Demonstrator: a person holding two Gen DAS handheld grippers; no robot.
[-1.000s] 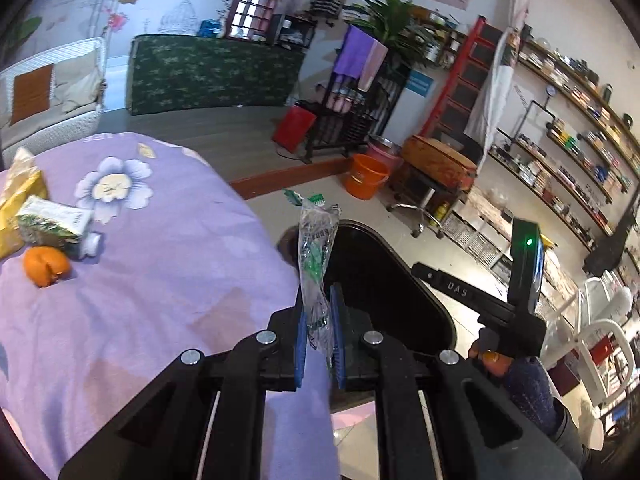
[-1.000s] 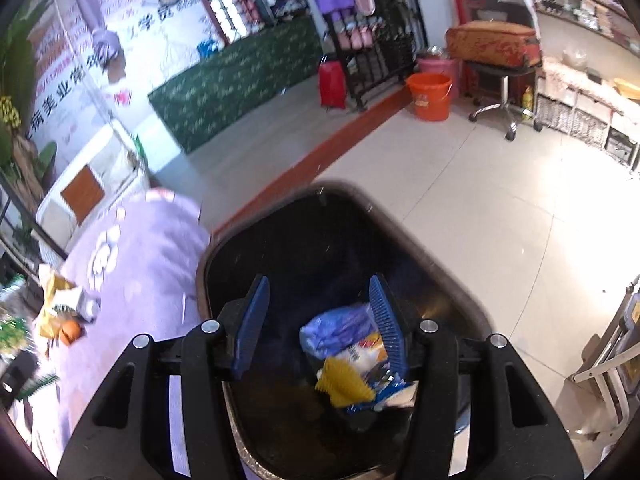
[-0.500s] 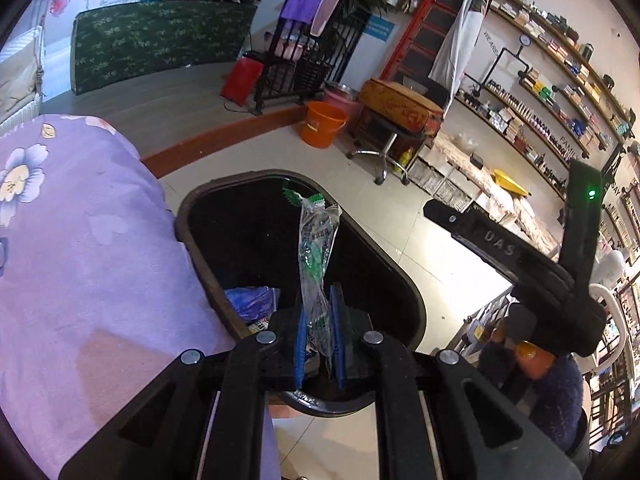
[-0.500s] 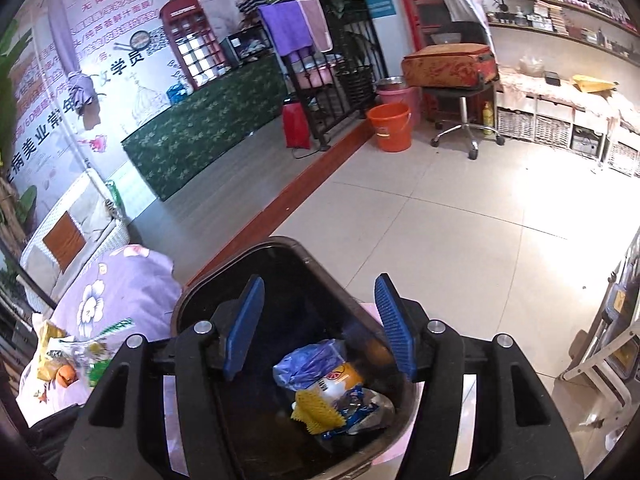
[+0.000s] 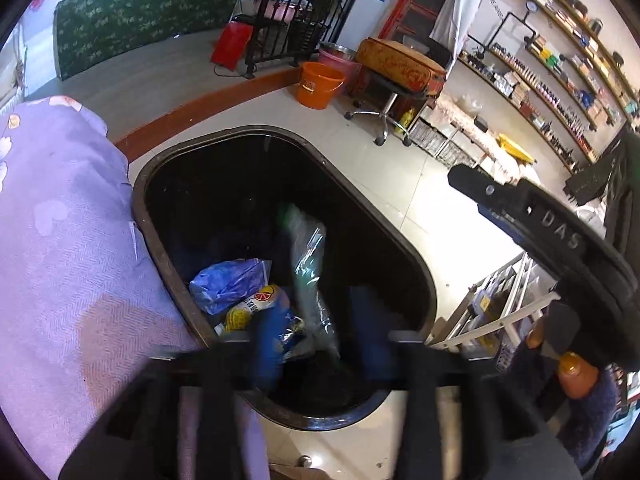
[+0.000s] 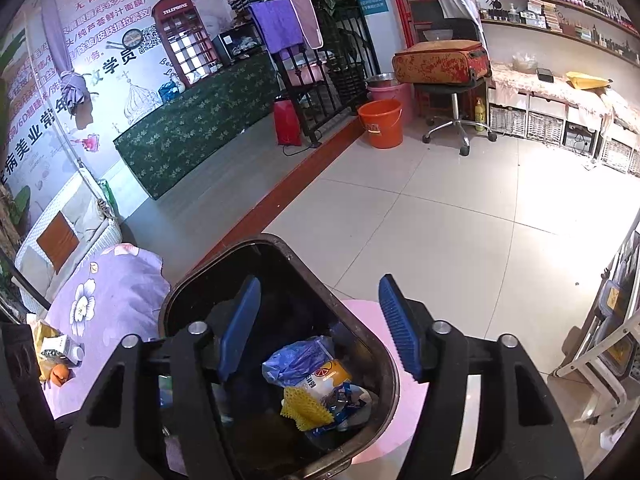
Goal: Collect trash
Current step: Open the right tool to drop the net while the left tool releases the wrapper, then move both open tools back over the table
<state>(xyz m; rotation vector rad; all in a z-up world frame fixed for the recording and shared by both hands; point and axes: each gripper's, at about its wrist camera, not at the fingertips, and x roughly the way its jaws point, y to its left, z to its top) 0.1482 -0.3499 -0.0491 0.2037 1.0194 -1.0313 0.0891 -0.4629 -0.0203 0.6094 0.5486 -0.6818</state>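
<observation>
A black trash bin (image 5: 404, 240) stands on the floor beside the purple-clothed table (image 5: 60, 260). My left gripper (image 5: 320, 344) is over the bin, blurred, jaws apart. The clear plastic wrapper (image 5: 308, 264) hangs loose between the pads, over the bin's inside. Blue and yellow wrappers (image 5: 236, 284) lie in the bin. My right gripper (image 6: 320, 328) is open and empty above the bin (image 6: 384, 360), with the wrappers (image 6: 308, 368) below it. An orange (image 6: 60, 374) and packets (image 6: 56, 346) lie on the table (image 6: 112, 296).
An orange bucket (image 6: 380, 122), a stool with a suitcase (image 6: 444, 64) and a black rack (image 6: 320, 72) stand across the tiled floor. Shelves line the right wall (image 5: 560, 72). The right gripper's body (image 5: 552, 240) shows in the left wrist view.
My left gripper moved from the table to over the bin and opened; the wrapper it held is now loose between the pads. My right gripper rose and drew back from the bin.
</observation>
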